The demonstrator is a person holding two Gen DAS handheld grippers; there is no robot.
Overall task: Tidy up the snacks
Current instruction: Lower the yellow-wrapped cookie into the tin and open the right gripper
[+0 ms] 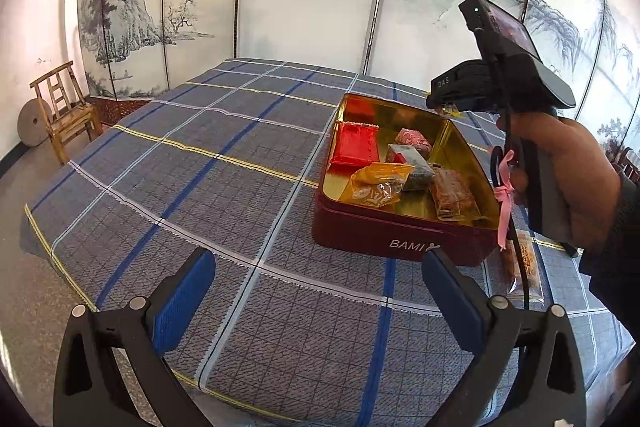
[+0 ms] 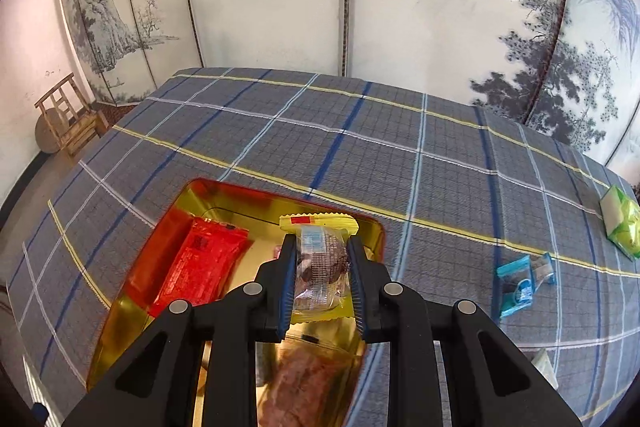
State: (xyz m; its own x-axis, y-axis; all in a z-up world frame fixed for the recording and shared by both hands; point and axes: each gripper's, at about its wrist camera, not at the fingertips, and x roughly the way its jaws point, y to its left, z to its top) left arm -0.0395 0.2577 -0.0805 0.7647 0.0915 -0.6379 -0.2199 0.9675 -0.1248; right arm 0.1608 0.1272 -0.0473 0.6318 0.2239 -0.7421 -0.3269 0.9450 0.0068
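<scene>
Snacks in bright wrappers fill a red tin (image 1: 400, 233) with a gold lining, set on a blue plaid cloth (image 1: 200, 187). From the left of the left wrist view, a wooden chair (image 1: 64, 111) stands by a painted screen (image 1: 132, 15), then comes open cloth, then the tin with a red packet (image 1: 354, 143), an orange packet (image 1: 378, 185) and a clear-wrapped brown bar (image 1: 454, 197) inside. The left gripper (image 1: 316, 291) hangs with its blue pads (image 1: 182, 301) spread wide and nothing between them, short of the tin's near wall. At far right a hand (image 1: 568, 175) carries the right gripper (image 2: 322, 281), which is clamped on a yellow-edged clear snack pack (image 2: 320, 259) poised over the tin's far corner, above the gold floor.

In the right wrist view the pack sits upright between the pads, pinched at its middle, with the red packet to its left and loose items well apart on the cloth to the right: a blue wrapper (image 2: 520, 287) and a green packet (image 2: 624, 223). One more packet (image 1: 524, 267) lies just beside the tin's near right corner.

Judging from this, the risk is in the release. The pack hangs close to the tin's rim, so letting go too near the edge could tip it onto the cloth, and a hard squeeze may crush the cake inside.
</scene>
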